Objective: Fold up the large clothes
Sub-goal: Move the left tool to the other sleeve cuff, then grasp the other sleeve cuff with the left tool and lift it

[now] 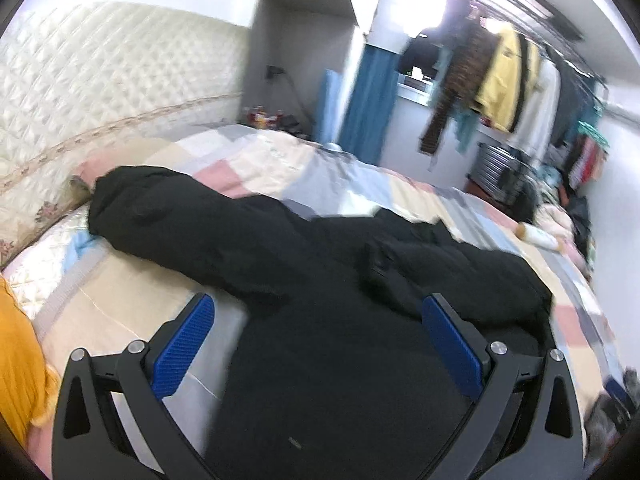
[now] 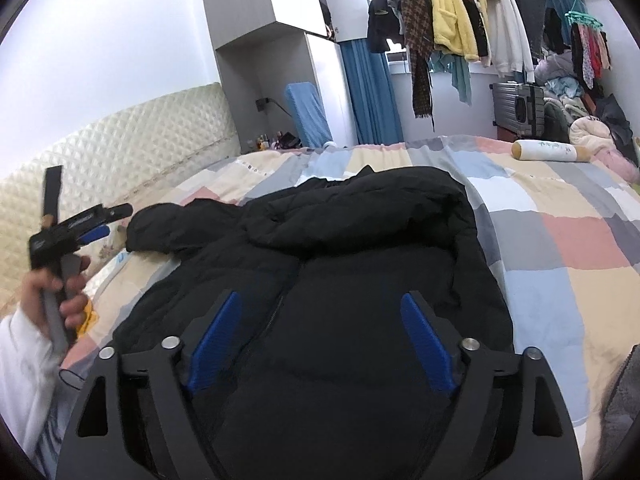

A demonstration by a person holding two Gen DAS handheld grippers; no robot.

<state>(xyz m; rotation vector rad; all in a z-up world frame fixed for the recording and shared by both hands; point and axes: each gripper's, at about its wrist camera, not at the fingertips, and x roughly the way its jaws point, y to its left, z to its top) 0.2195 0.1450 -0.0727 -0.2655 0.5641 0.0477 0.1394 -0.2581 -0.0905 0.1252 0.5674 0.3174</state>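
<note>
A large black puffer jacket (image 2: 352, 248) lies spread on the patchwork bed cover (image 2: 560, 248), zipper side up, one sleeve stretched toward the headboard. It also shows in the left wrist view (image 1: 320, 280), with the sleeve (image 1: 160, 212) reaching left. My right gripper (image 2: 320, 316) is open and empty, hovering over the jacket's body. My left gripper (image 1: 318, 320) is open and empty above the jacket's left edge. In the right wrist view the left gripper (image 2: 116, 220) is held up in a hand at the left, apart from the cloth.
A quilted cream headboard (image 2: 120, 148) runs along the left. A cylindrical bolster (image 2: 552, 151) lies at the bed's far right. Hanging clothes (image 2: 460, 12), a suitcase (image 2: 518, 110) and piled clothes stand beyond the bed. An orange cloth (image 1: 20, 360) lies at the near left.
</note>
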